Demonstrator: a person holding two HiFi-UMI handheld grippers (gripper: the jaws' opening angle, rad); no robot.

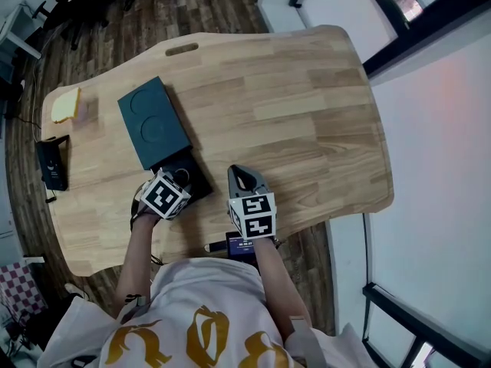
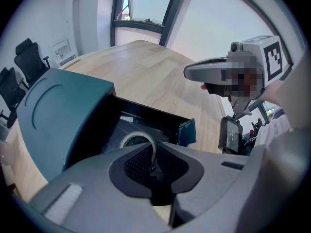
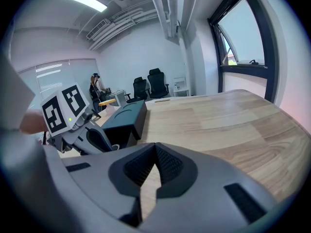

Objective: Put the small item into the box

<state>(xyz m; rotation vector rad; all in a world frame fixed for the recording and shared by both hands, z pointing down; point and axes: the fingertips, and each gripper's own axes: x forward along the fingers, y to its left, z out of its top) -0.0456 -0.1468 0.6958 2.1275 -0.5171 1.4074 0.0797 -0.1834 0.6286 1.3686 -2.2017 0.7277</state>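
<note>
The left gripper (image 2: 154, 169) has its jaws nearly together, pinching the thin wall of a pale ring (image 2: 138, 134), the small item, which hangs over the open box (image 2: 146, 113) at about 7 o'clock on the table (image 1: 307, 106). The grip is on the rim only, so the ring could twist or slip out early. Released from a height or on a tilt, it would probably roll or bounce. The near wall is the danger, since I can't tell how far inside it the ring sits. The teal lid (image 2: 53, 115) lies close at 10 o'clock from the ring, and a leftward drift might knock it or land the ring on top. The right gripper (image 3: 154, 164) is closed and empty, low over bare wood at 3 o'clock from the box, near enough to bump the left one.
</note>
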